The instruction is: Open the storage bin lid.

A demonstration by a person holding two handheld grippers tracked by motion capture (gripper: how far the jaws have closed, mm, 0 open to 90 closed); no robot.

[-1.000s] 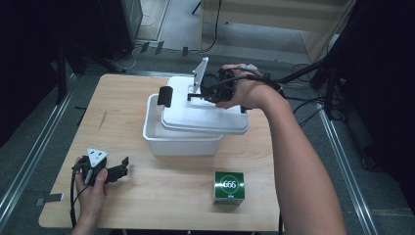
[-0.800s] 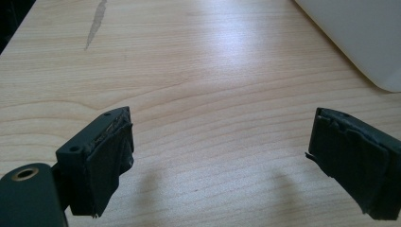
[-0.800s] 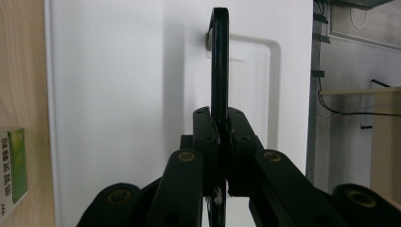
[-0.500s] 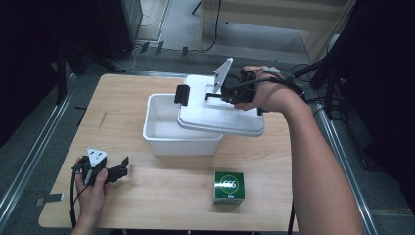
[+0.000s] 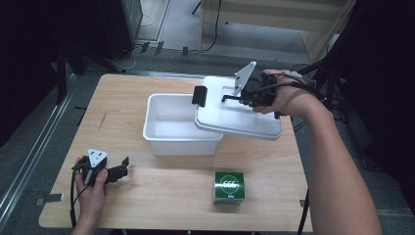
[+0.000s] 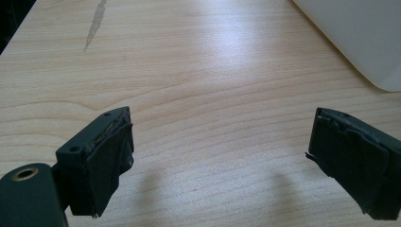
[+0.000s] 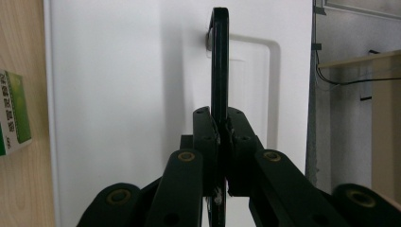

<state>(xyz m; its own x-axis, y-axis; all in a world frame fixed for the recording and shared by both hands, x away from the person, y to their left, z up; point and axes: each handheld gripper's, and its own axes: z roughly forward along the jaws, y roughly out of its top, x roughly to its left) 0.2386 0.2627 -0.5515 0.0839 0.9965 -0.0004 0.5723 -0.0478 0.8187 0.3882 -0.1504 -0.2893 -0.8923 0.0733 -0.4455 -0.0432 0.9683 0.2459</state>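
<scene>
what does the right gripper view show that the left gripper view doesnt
The right gripper view has the right hand-held gripper shut on the lid's black handle, the white lid beneath it, and a green box at the left edge on the table.

The left gripper view has the left hand-held gripper with its jaws wide apart and nothing between them, a pale scuff on the wood, and a white bin corner at upper right.

Both share the light wooden table.
</scene>
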